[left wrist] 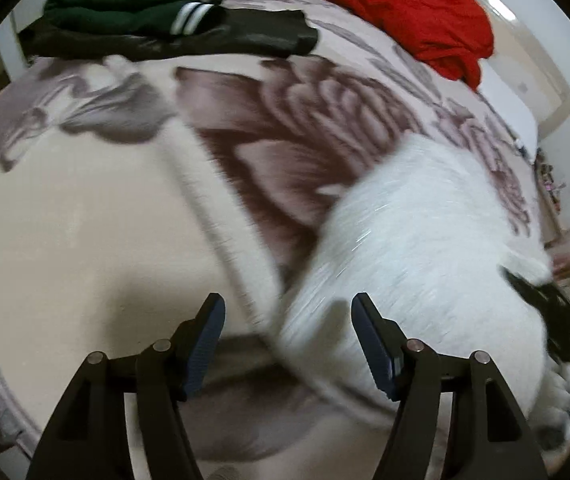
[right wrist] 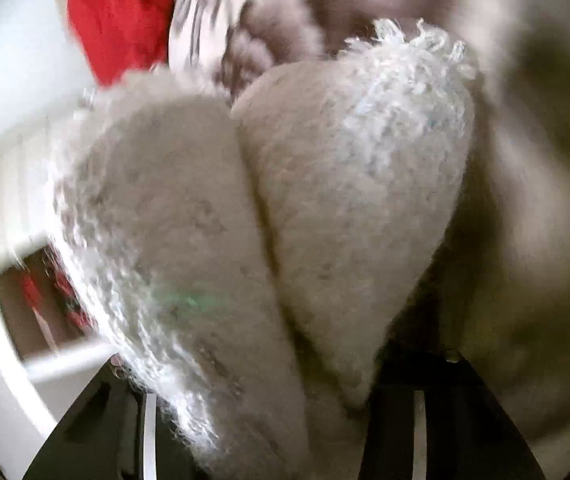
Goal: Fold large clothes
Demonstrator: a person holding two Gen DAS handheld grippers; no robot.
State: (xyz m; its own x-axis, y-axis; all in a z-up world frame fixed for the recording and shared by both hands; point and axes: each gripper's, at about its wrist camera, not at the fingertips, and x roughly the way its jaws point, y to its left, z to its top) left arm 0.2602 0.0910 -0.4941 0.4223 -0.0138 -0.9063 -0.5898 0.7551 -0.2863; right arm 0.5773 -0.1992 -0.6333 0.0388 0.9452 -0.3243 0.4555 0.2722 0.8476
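A fluffy white garment (left wrist: 425, 248) lies bunched on the right of a bed covered by a cream and mauve floral blanket (left wrist: 85, 220). My left gripper (left wrist: 289, 328) is open and empty, hovering above the blanket at the garment's left edge. In the right wrist view the same white garment (right wrist: 285, 220) fills the frame in two hanging folds and hides my right gripper's fingertips; the gripper looks shut on it. The right gripper's black body (left wrist: 553, 320) shows at the garment's far right edge.
Folded dark green clothes with white stripes (left wrist: 133, 8) lie on a dark folded garment (left wrist: 213, 36) at the far side of the bed. A red garment (left wrist: 405, 8) lies at the far right corner. A white wall and shelf (right wrist: 13, 208) show beside the bed.
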